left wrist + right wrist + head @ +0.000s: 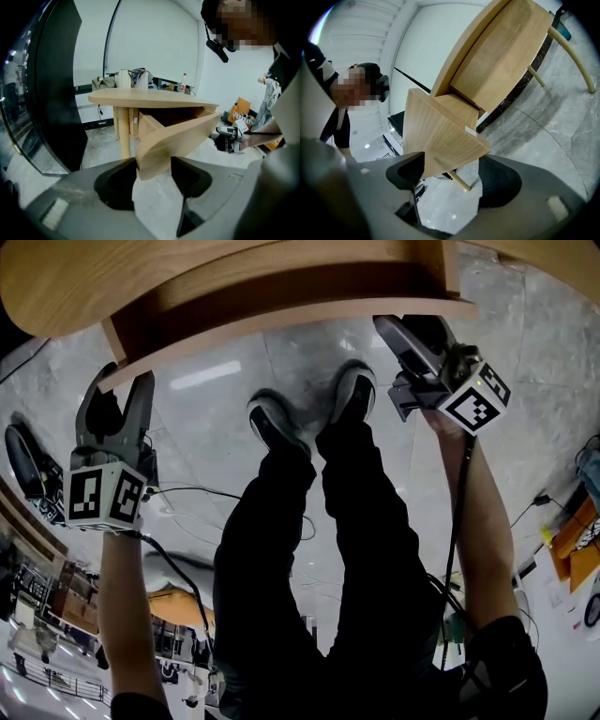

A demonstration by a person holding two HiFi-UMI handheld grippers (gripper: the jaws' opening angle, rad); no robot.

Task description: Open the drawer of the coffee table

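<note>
Left tool [122,382] holds the left end of the drawer front [281,324]. In the left gripper view the wood edge sits between both pads, w/ no gap that I can see. Right tool [417,334] does the same at the other end. Its jaws stand wide, but the thick corner of the panel fills them, so I read it as a grip, not as empty.

The drawer [147,124] is already partly out from under the top of the desk [140,97]. The left gripper view shows its side wall & dark inside. The drawer front hangs above the floor [216,427]. The person's shoes [272,423] stand near it, on the person's side.

Step in hand, as I judge: the pull-out itself, approx. half done. How far the runners go I cannot tell. The next move needs an even pull on both ends, level & straight toward the person, otherwise the drawer can go skew and jam. The grip is only on the ends, so it may slip. The legs are near the path, i.e. the person needs room behind.
</note>
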